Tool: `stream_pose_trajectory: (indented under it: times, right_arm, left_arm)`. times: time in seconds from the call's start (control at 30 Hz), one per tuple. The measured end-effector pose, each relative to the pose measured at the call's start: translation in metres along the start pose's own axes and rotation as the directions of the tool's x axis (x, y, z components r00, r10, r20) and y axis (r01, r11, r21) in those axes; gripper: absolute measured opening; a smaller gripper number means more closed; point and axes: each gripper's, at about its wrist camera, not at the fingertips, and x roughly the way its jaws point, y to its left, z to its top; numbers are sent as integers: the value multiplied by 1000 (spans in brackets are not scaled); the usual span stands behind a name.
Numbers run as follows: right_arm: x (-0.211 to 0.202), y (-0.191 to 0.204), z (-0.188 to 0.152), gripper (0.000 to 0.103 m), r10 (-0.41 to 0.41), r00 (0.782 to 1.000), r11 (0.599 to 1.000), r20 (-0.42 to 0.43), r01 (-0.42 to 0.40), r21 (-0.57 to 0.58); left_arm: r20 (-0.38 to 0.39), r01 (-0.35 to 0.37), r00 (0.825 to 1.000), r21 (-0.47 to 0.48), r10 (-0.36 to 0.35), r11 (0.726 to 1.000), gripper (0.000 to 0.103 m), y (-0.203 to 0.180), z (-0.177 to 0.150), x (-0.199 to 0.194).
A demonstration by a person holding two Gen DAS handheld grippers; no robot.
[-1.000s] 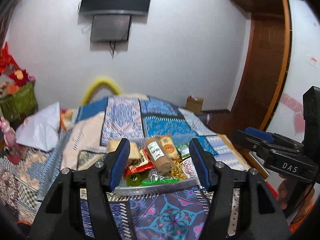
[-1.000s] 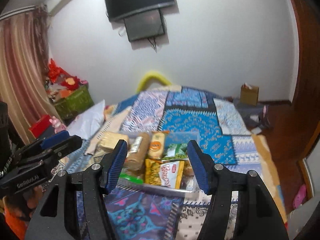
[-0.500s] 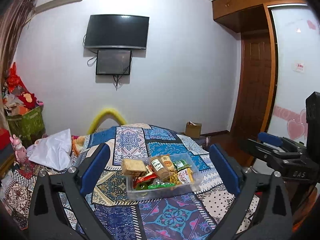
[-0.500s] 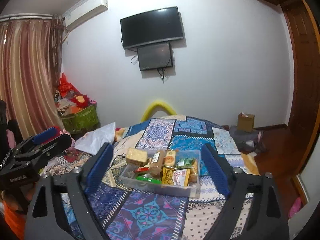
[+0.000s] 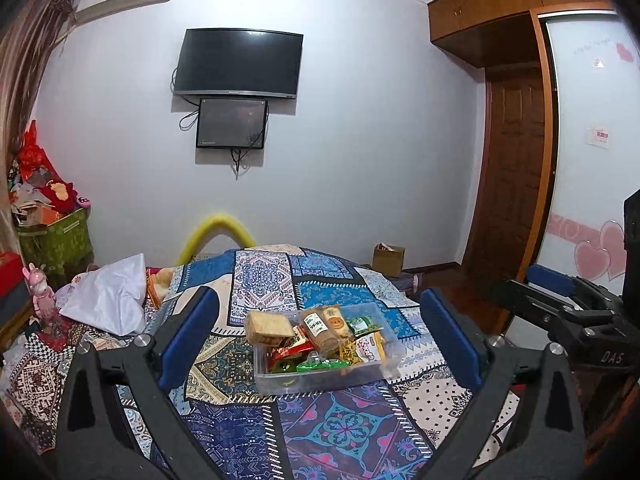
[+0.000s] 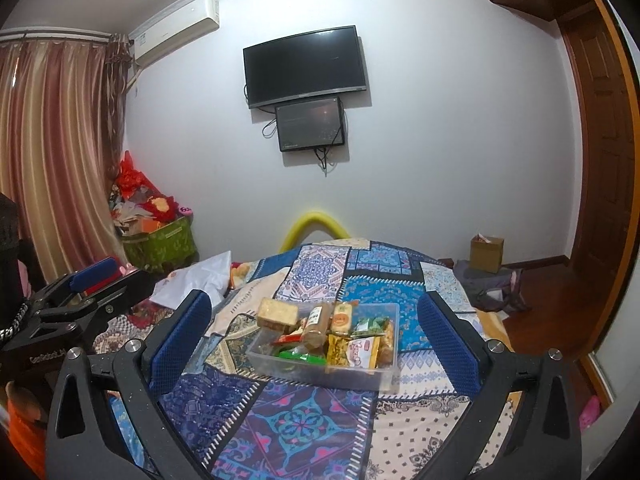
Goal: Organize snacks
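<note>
Here, both grippers hang above the near end of a bed covered with a patchwork quilt (image 5: 264, 280); the left gripper (image 5: 320, 340) has its blue-padded jaws spread wide and holds nothing; the right gripper (image 6: 316, 340) is likewise wide apart and empty-handed.

Between the fingers in each view sits a clear plastic container (image 5: 320, 382), resting flat on the quilt near the middle of the bed, apart from both tools; it is heaped with snacks; a pale cracker pack (image 5: 269, 327) leans over the far left edge; a brown cylindrical pack with a white label (image 5: 318, 330) lies tilted in the middle, with an orange-marked biscuit pack (image 5: 337, 322) just beside it on the right; a green packet (image 5: 362, 325) sits toward the far right; a white and red packet (image 5: 371, 350) stands at the near right wall, with red and green wrappers low at the near left.

On the far wall hangs a dark television (image 5: 238, 64), with a smaller screen (image 5: 231, 123) below it; a white bag (image 5: 110, 296) lies on the left of the bed; a cardboard box (image 5: 388, 260) stands on the floor at the far right.
</note>
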Motion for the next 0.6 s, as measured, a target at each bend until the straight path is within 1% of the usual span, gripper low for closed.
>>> stream_pose_trajectory:
  times: [0.6]
  right_arm:
    - [-7,3,-1,103,5,1000,1000,-6,-5,-11]
  left_arm:
    - [-16,5,1000,0,-5,1000,102,1,-2,7]
